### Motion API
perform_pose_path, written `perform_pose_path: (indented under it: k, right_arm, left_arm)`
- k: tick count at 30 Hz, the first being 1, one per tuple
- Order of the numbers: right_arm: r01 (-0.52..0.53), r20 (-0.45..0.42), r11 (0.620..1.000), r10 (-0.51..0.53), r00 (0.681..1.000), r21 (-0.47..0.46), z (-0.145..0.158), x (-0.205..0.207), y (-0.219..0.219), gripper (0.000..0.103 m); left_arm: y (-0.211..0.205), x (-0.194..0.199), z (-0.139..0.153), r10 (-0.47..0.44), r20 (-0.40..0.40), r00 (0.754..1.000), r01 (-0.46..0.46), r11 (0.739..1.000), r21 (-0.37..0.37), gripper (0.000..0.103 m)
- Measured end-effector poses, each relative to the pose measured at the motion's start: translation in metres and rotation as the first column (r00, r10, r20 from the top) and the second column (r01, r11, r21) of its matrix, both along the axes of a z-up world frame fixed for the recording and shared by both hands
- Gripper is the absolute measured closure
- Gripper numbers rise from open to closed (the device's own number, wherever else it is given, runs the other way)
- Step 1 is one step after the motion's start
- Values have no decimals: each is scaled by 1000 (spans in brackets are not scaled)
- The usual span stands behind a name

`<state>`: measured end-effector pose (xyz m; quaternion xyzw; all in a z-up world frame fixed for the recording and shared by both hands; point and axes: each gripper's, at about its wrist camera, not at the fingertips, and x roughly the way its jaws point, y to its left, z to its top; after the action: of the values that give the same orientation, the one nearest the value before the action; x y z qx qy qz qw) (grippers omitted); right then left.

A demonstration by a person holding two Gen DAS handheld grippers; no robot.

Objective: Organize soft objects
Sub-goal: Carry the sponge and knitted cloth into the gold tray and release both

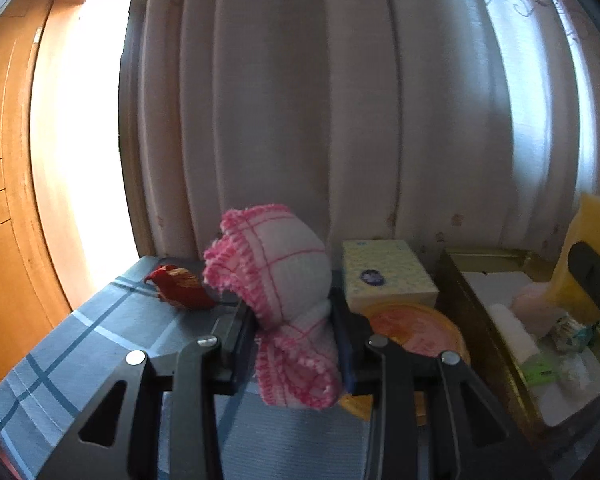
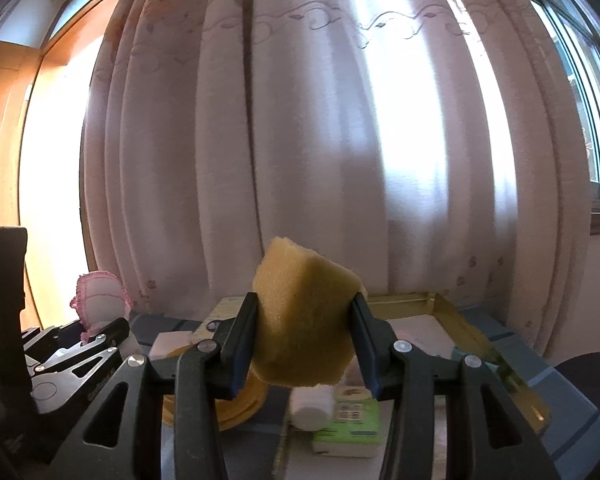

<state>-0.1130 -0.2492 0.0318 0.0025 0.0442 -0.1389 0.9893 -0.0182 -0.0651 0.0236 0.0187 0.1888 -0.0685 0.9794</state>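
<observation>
Left gripper [image 1: 294, 344] pinches the pink cloth [image 1: 284, 280]; right gripper [image 2: 304, 344] squeezes the yellow sponge [image 2: 304, 320], both aloft. The gold tray [image 1: 480, 304] looks like the target, probably; lower gently, release over bare spots.

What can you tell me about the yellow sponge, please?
The yellow sponge is a porous, foam-like block with blunt corners, tilted so one corner points up. The right gripper holds it off the table, its jaws pressing on opposite sides. It hangs in front of the curtain, above the gold-rimmed tray.
</observation>
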Motion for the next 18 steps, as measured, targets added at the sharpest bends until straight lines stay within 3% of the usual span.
perform_pose_path:
  k: [12, 18]
  right_arm:
    - [104, 13, 994, -104, 994, 24, 3, -21, -53, 56]
    - [176, 14, 984, -176, 984, -16, 5, -31, -78, 56]
  left_arm:
    - [-41, -13, 2, -92, 25, 995, 91, 996, 14, 69]
    - [-62, -20, 4, -141, 37, 989, 140, 990, 18, 69]
